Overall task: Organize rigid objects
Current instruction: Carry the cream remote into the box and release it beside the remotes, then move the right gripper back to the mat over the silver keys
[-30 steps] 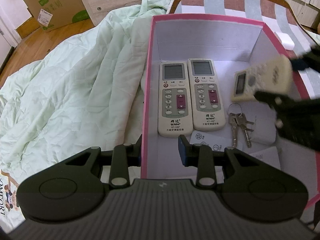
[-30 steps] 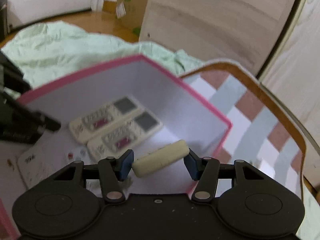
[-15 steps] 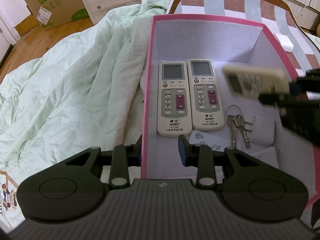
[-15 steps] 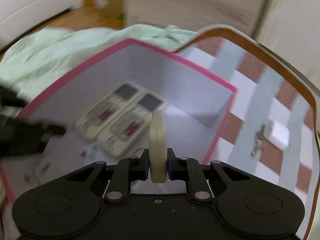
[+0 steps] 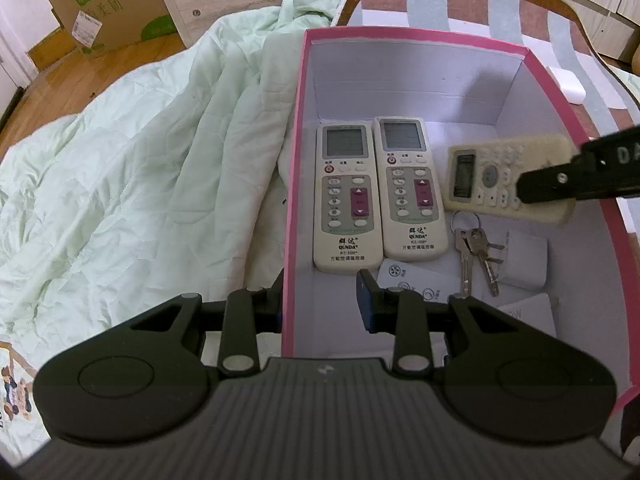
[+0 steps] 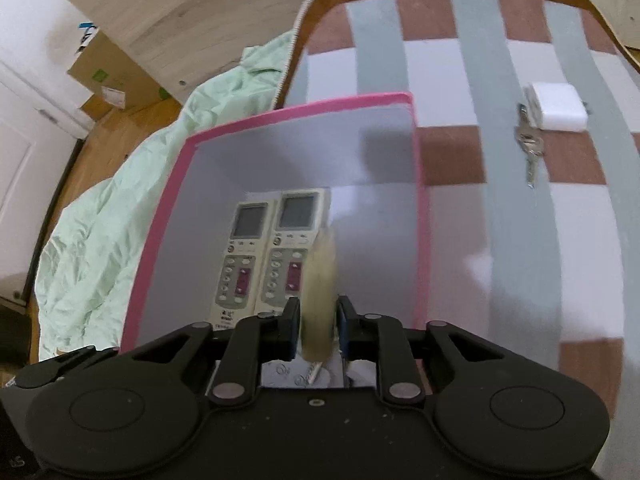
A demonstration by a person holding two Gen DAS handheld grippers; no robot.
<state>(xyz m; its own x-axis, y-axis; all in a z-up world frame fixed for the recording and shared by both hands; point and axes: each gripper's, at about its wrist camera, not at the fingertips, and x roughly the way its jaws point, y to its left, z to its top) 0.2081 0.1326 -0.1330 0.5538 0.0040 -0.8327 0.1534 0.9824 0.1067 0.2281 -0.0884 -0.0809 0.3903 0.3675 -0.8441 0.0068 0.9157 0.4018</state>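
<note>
A pink-rimmed box [image 5: 294, 184] with a white inside holds two white remotes [image 5: 348, 196] side by side, a key bunch [image 5: 474, 248] and white cards. My right gripper [image 6: 318, 322] is shut on a small cream remote [image 6: 320, 288], held on edge inside the box; the left wrist view shows this remote [image 5: 492, 178] low over the box's right side, beside the two remotes. My left gripper [image 5: 322, 300] straddles the box's near left wall, one finger inside and one outside, touching it.
The box stands on a checked mat [image 6: 520, 60] beside a pale green quilt [image 5: 140, 160]. More keys [image 6: 528, 148] and a white charger block [image 6: 558, 106] lie on the mat to the right of the box. A cardboard carton [image 5: 108, 12] stands on the floor behind.
My right gripper has carried the cream remote down into the box and turned it from flat to on edge. The left gripper has not moved.
</note>
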